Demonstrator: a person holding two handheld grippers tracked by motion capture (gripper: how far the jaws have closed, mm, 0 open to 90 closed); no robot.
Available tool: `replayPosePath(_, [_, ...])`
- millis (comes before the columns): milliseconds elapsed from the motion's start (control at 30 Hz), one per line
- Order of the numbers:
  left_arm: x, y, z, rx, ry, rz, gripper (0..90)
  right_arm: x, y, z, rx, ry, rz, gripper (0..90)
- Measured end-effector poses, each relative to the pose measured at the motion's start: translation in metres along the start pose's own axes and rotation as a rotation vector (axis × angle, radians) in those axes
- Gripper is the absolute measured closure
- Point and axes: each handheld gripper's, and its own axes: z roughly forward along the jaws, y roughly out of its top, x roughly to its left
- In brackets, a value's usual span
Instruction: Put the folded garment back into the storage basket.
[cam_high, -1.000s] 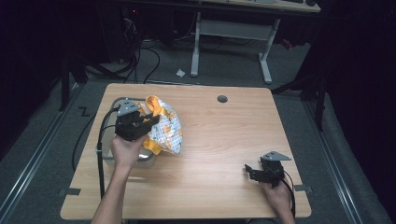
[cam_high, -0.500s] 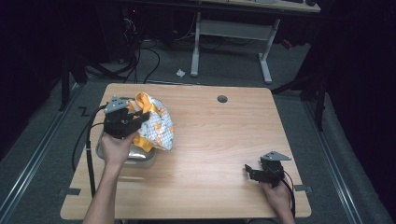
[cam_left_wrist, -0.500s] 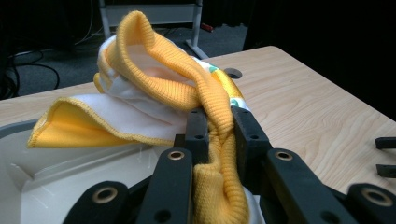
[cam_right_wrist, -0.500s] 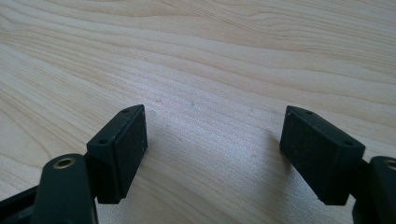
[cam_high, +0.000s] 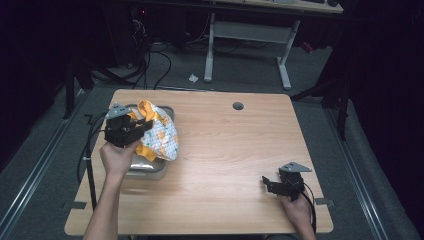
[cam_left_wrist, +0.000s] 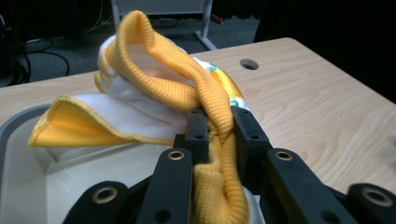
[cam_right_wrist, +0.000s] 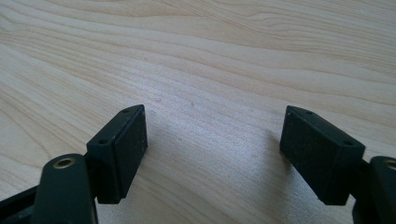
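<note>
A yellow and white patterned garment hangs over a grey bin at the table's left side. My left gripper is shut on the garment's yellow ribbed band, which is pinched between the two black jaws, with the white bin below. Near the table's front right, my right gripper rests low over bare wood. Its jaws stand wide apart, and the right gripper has nothing between them.
A round cable hole sits near the table's far edge. The wooden table is bare between the bin and my right gripper. Beyond the table stand a desk frame and floor cables.
My left gripper has carried the garment leftward and slightly toward the far edge, so it now hangs over the bin. The right gripper has stayed put.
</note>
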Motion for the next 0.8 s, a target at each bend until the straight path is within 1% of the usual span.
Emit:
replayPosePath(167, [0.01,-0.006,0.006,0.031,0.01,-0.015,78.2,0.0,0.0,0.0,0.0,-0.001,0.0,23.5])
replayPosePath(200, [0.013,-0.008,0.008,0.042,0.018,-0.02,78.2,0.0,0.0,0.0,0.0,-0.001,0.0,23.5])
replayPosePath(233, [0.013,-0.008,0.008,0.042,0.018,-0.02,78.2,0.0,0.0,0.0,0.0,-0.001,0.0,23.5])
replayPosePath(400, [0.025,-0.016,0.013,0.076,0.042,-0.038,78.1,0.0,0.0,0.0,-0.001,0.0,-0.001,23.5])
replayPosePath(500, [0.03,-0.021,0.016,0.102,0.061,-0.036,78.1,0.0,0.0,0.0,-0.001,0.0,-0.001,23.5])
replayPosePath(600, [0.034,-0.027,0.02,0.119,0.072,-0.043,78.0,0.0,0.0,0.0,0.001,-0.001,0.002,23.5])
replayPosePath(800, [0.036,-0.035,0.027,0.158,0.116,-0.023,78.0,0.0,0.0,0.0,-0.001,-0.001,0.0,23.5])
